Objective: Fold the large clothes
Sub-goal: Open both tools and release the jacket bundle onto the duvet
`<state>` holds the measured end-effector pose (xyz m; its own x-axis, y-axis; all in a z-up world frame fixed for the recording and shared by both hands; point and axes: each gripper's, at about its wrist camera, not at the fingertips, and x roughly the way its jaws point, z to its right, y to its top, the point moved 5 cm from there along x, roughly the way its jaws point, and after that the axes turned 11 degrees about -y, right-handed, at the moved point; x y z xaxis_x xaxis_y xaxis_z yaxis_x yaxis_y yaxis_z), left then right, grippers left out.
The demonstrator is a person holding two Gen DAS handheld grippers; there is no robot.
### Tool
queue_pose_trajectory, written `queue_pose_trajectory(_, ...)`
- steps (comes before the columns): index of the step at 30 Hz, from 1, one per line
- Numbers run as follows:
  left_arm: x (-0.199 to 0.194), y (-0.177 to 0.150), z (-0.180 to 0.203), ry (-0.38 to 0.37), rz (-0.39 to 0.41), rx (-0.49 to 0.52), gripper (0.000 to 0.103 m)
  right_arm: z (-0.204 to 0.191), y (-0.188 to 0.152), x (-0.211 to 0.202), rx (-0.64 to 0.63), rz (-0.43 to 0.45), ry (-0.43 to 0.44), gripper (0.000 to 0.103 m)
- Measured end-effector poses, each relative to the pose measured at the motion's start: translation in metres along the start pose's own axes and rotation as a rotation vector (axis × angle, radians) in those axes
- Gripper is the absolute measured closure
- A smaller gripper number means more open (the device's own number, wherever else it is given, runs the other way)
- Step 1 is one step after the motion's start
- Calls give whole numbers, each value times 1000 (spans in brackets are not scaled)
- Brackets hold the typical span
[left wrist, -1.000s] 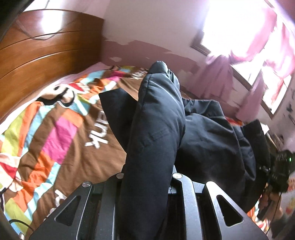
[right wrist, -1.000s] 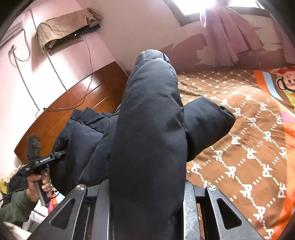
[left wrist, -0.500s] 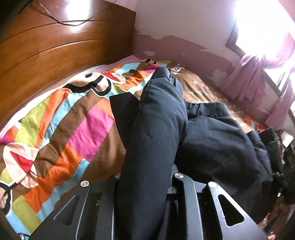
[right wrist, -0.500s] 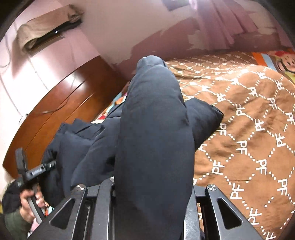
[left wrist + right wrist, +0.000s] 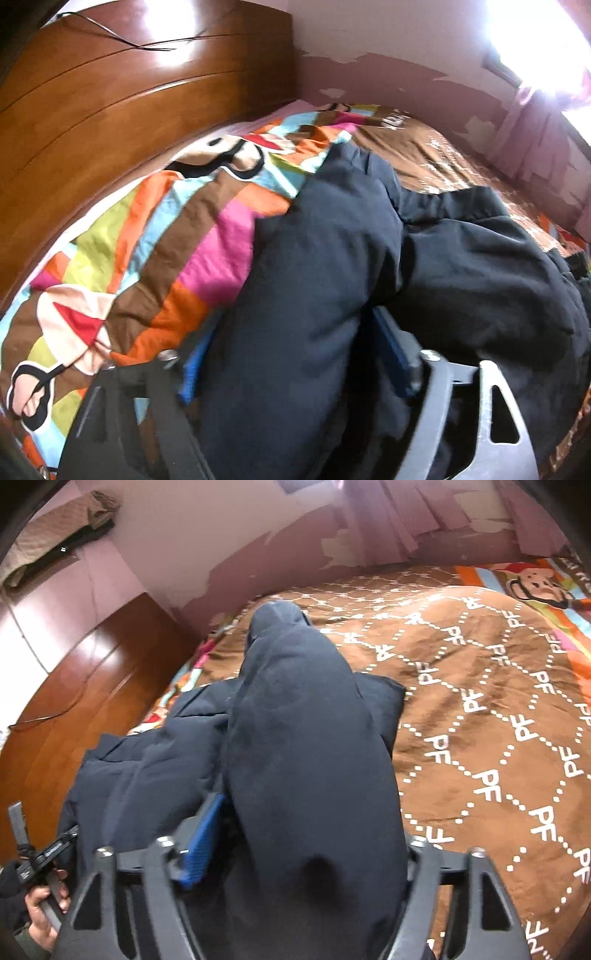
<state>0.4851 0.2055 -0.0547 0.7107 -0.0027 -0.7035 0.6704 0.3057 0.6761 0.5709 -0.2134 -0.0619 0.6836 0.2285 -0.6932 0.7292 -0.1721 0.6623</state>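
Jacket [image 5: 303,280] runs far from both grippers — a padded fold fills the left gripper [image 5: 295,354] and right gripper [image 5: 295,834], jaws seemingly spread but still cradling it — over the bedspread [image 5: 480,701].

A thick fold of a dark navy padded jacket [image 5: 306,746] runs up the middle of the right wrist view, lying between the two fingers of the right hand-held gripper [image 5: 295,849]. The fingers stand apart on either side of the cloth, and a blue pad [image 5: 203,843] shows on the left finger, apparently clear of the fabric. The rest of the jacket spreads to the left over a bed [image 5: 480,709] with a brown cover printed with white letters. At the lower left, a hand [image 5: 40,912] holds the left hand-held gripper [image 5: 22,842] at the jacket's edge. A wooden headboard [image 5: 85,686] stands behind.
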Motion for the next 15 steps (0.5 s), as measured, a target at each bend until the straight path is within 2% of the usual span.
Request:
queue_pose_trajectory(1,-1,-1,-1,6,7,-3,23,1,-1,-1,-2,9,-25,11)
queue_pose_trajectory(5,-6,-6,-5,-4,8,-33,17,7,-5,-6,12,41,-81,0)
queue_pose_trajectory(7,-10,-6,-6,-2,27,-48,11,9,-5,-11,25,73,-99,0)
queue_pose_trajectory(15,-36,-6,17,-22,144,-13,5,-4,-5,-40,-45,207,-148,0)
